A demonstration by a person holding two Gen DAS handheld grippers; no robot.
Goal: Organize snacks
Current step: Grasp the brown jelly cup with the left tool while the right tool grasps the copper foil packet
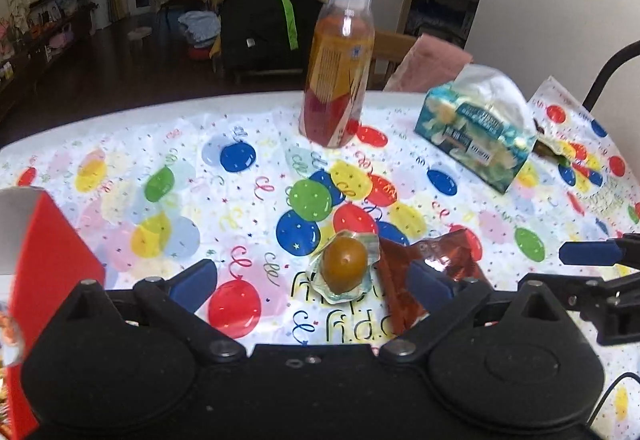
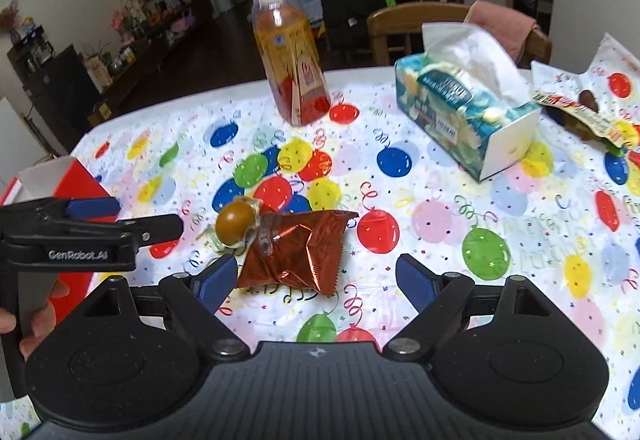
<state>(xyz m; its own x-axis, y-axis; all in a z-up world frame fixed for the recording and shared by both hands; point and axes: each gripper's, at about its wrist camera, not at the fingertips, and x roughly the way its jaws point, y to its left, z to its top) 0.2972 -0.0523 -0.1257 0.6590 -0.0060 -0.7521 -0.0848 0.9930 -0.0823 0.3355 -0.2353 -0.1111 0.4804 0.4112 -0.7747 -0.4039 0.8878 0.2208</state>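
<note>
Left wrist view: left gripper (image 1: 314, 282) open around packaged egg (image 1: 345, 267) — pre-grasp; next, close, carry to red box (image 1: 52, 260) at 9 o'clock. Right gripper (image 2: 316, 278) open.

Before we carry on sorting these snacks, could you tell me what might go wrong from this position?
1. The brown egg in its clear plastic pack touches the crinkled red foil packet; gripping one may drag the other.
2. The open left hand-held gripper straddles both, so closing may catch foil too.
3. The tall orange drink bottle stands upright behind and could tip if knocked.
</note>
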